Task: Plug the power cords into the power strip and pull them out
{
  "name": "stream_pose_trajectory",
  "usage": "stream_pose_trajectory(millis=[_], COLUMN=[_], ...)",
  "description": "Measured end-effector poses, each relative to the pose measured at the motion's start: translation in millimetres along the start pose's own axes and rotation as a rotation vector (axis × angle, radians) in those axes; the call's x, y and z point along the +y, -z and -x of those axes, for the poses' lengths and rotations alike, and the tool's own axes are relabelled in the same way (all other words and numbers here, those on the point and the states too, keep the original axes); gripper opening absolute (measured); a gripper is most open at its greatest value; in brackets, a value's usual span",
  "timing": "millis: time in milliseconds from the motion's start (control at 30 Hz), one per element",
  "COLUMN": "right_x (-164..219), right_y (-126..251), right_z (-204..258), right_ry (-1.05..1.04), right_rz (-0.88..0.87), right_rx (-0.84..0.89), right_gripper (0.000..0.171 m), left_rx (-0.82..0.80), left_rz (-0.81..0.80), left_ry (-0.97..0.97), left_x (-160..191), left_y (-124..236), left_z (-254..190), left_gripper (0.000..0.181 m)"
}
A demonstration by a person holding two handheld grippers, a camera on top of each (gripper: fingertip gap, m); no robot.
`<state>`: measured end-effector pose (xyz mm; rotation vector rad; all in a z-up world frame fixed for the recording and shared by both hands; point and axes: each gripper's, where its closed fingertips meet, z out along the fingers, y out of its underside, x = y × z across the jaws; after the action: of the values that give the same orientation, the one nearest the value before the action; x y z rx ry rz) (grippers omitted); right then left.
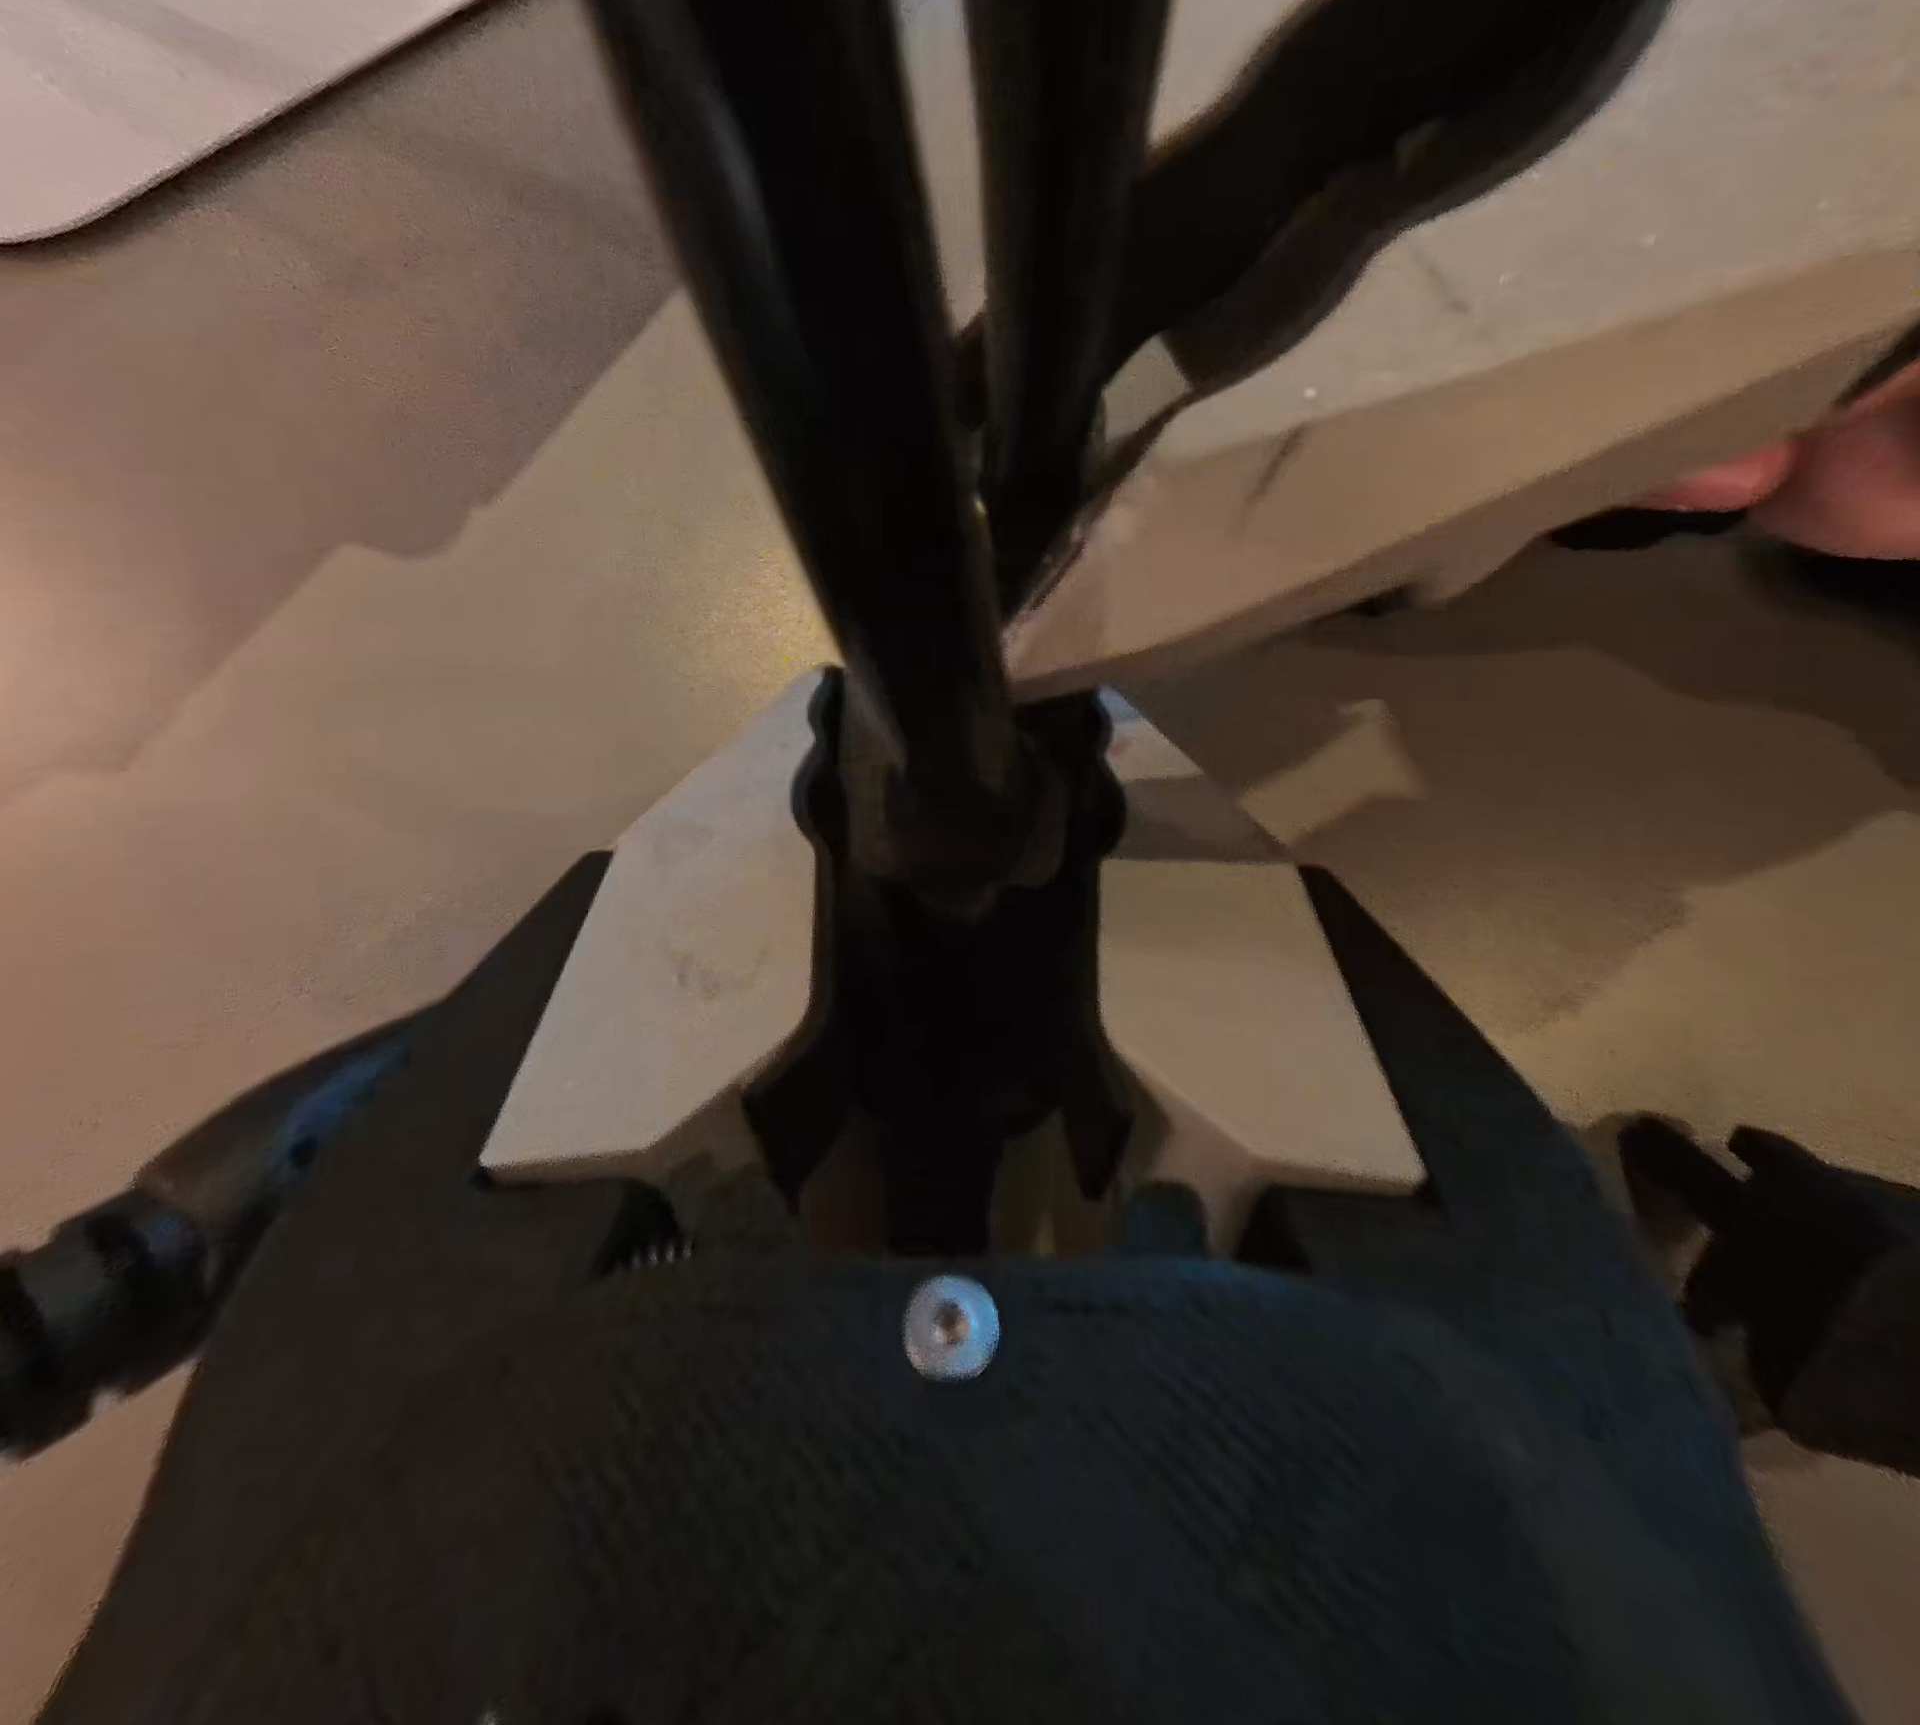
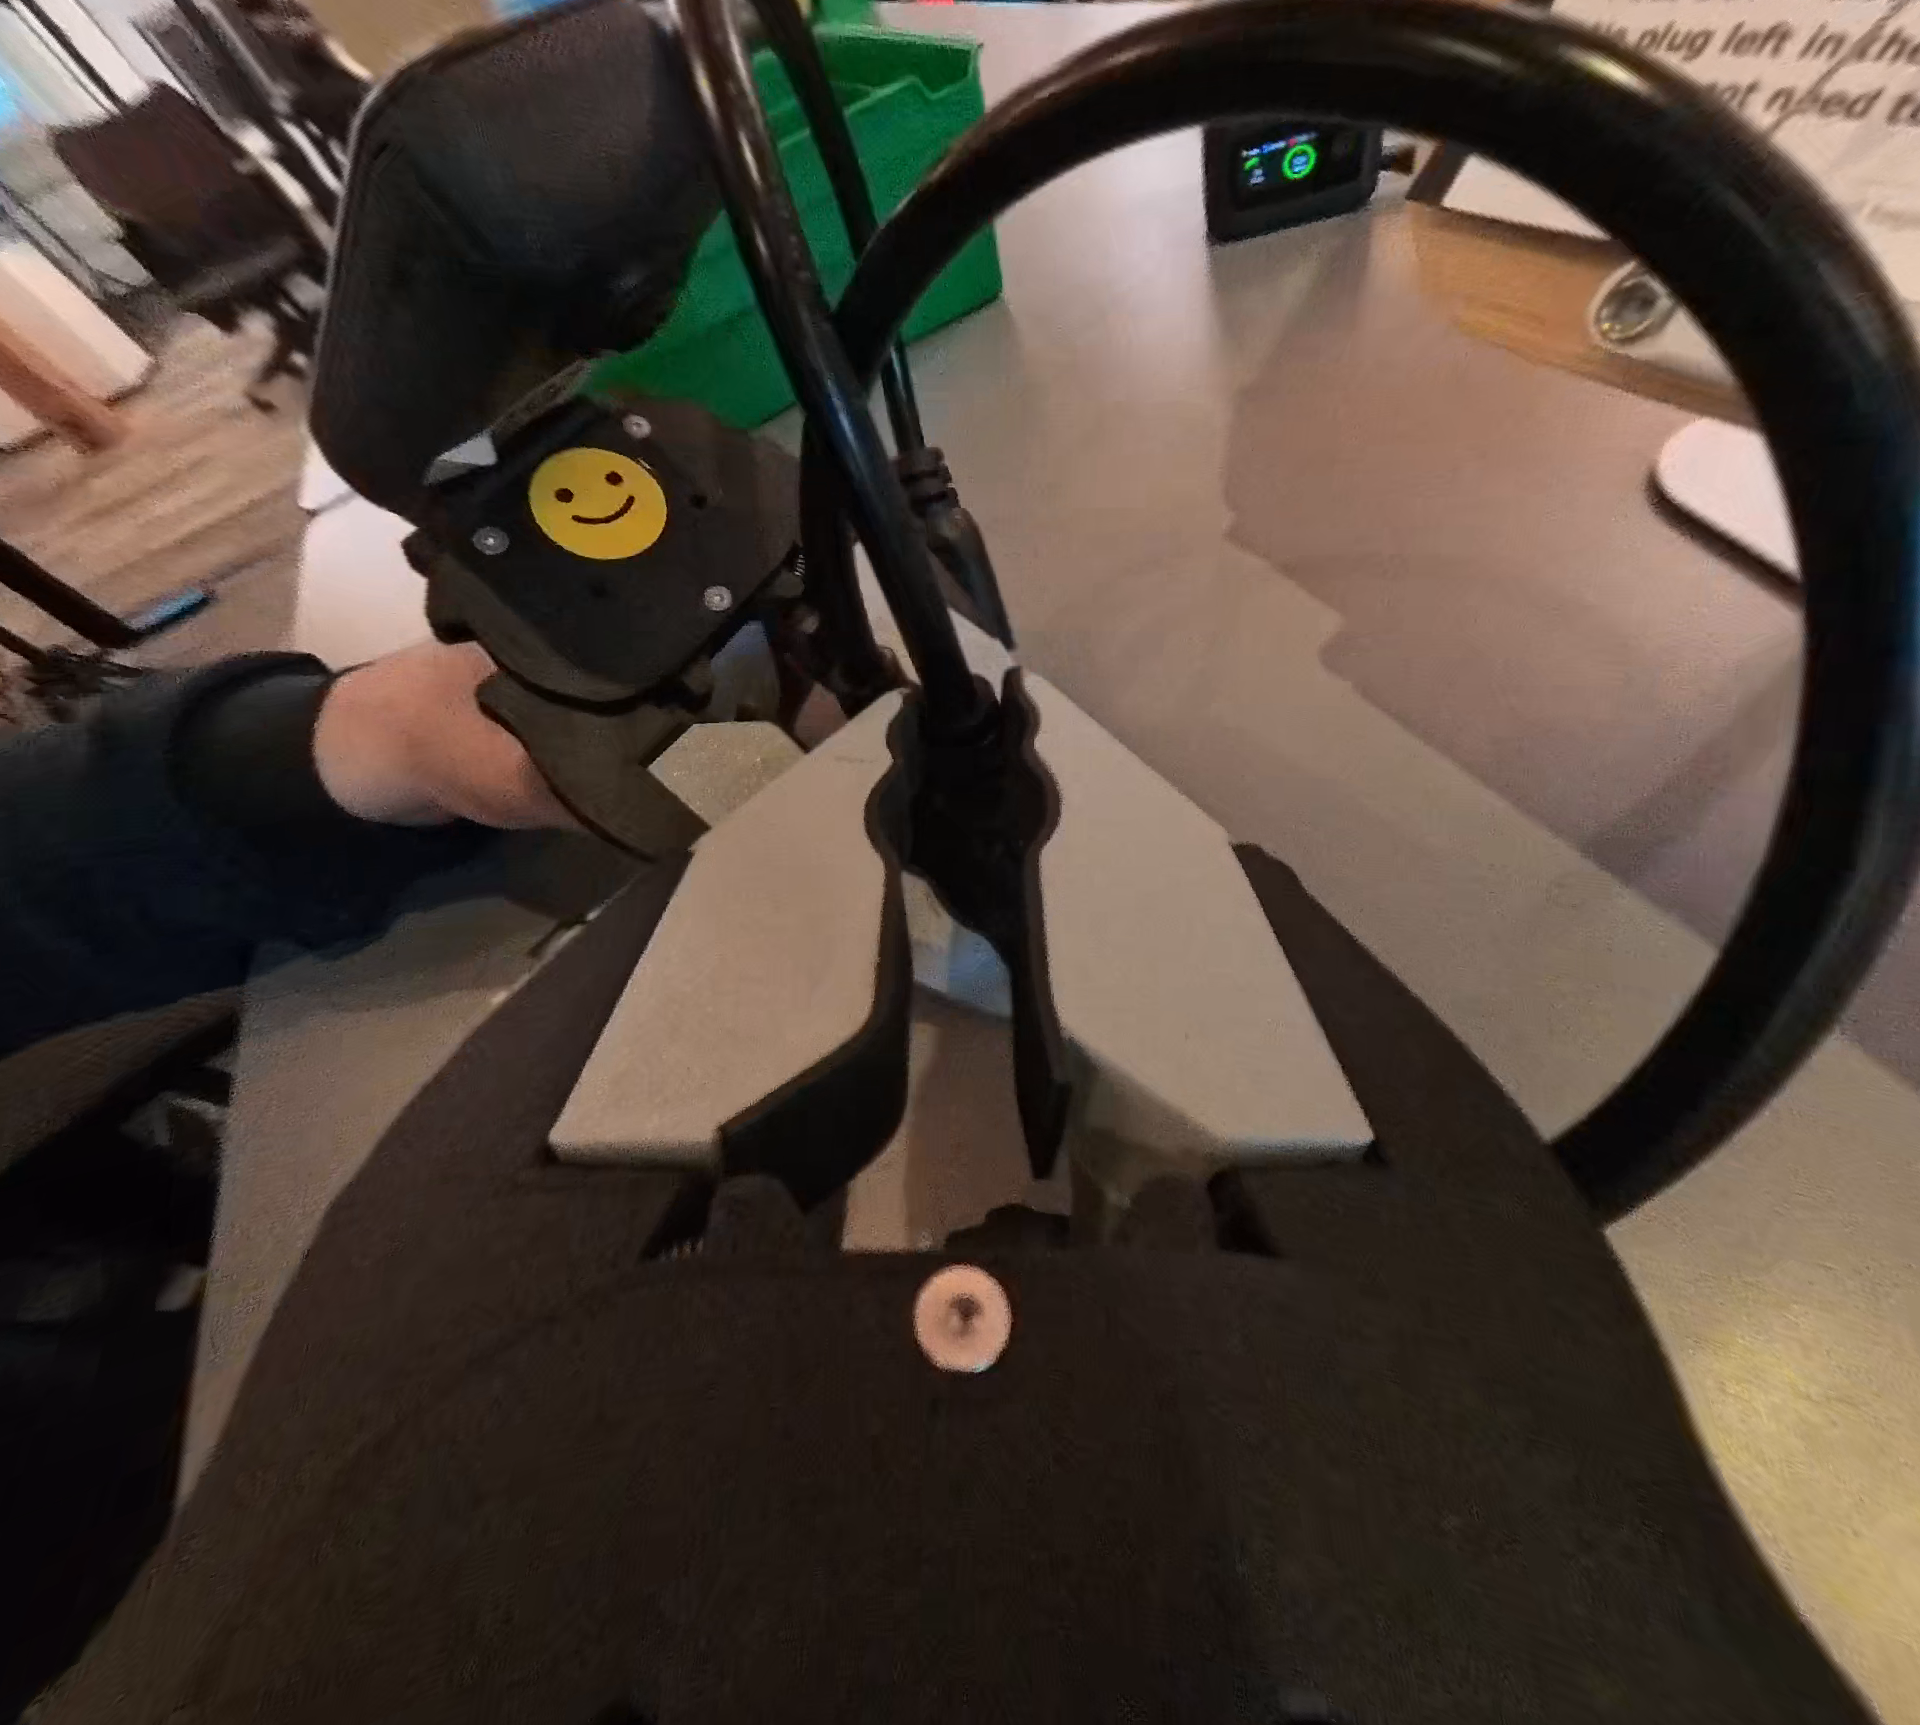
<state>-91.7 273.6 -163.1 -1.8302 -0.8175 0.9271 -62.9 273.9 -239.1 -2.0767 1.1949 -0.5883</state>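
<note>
In the left wrist view my left gripper (image 1: 956, 771) is shut on a bundle of black power cords (image 1: 790, 221) that run up and away from it, just above the grey table (image 1: 364, 740). A grey finger (image 1: 1507, 304) of the right gripper crosses close at upper right. In the right wrist view my right gripper (image 2: 961, 761) is shut on the black plug end (image 2: 966, 844) of a cord (image 2: 1787, 449) that loops in a wide ring to the right. The left gripper (image 2: 758, 740) sits close on its left, held by a hand (image 2: 416, 740). A loose black plug (image 2: 961, 543) hangs just beyond. I see no power strip clearly.
A green bin (image 2: 894, 148) stands behind the cords on the table (image 2: 1247, 449). A small black device with a lit screen (image 2: 1288, 169) sits farther back. A white sign with writing (image 2: 1766, 13) leans at upper right. A white pad (image 2: 1725, 491) lies at the right edge.
</note>
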Motion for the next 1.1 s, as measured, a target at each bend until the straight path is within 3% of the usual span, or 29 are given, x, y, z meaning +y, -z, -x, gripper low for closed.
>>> stream_pose_trajectory(millis=[133, 233, 467, 600, 767, 933, 1100], right_x=[-0.4, -1.0, -3.9, -4.8, -4.1, -4.2, -3.1], right_y=[3.0, 6.7, 0.6, 6.9, 4.2, 2.7, 4.3], right_z=[-1.1, -3.6, 0.5, -5.6, -1.4, -3.0, -1.8], right_ry=[-0.007, -0.131, 0.001, -0.18, -0.062, -0.137, -0.035], right_rz=[-0.001, -0.042, -0.027, -0.074, -0.045, -0.05, -0.032], right_rx=[-0.026, -0.127, 0.011, -0.134, 0.007, -0.112, 0.044], right_gripper=[0.012, 0.012, 0.012, 0.011, 0.012, 0.011, 0.012], left_rx=[-0.009, 0.045, -0.051, 0.014, -0.017, 0.01, -0.011], left_rz=[0.005, -0.004, -0.016, -0.002, -0.004, 0.005, -0.001], left_ry=[-0.035, -0.022, -0.055, -0.006, -0.022, 0.017, 0.004], left_x=[0.9, -0.4, -1.7, -1.4, -1.8, 0.4, -0.3], left_y=[1.1, 2.9, 3.0, 4.4, -0.3, 4.8, -0.3], left_z=[-6.7, -23.2, 6.2, -19.5, 0.1, -21.4, 0.6], left_gripper=[0.043, 0.043, 0.043, 0.043, 0.043, 0.043, 0.043])
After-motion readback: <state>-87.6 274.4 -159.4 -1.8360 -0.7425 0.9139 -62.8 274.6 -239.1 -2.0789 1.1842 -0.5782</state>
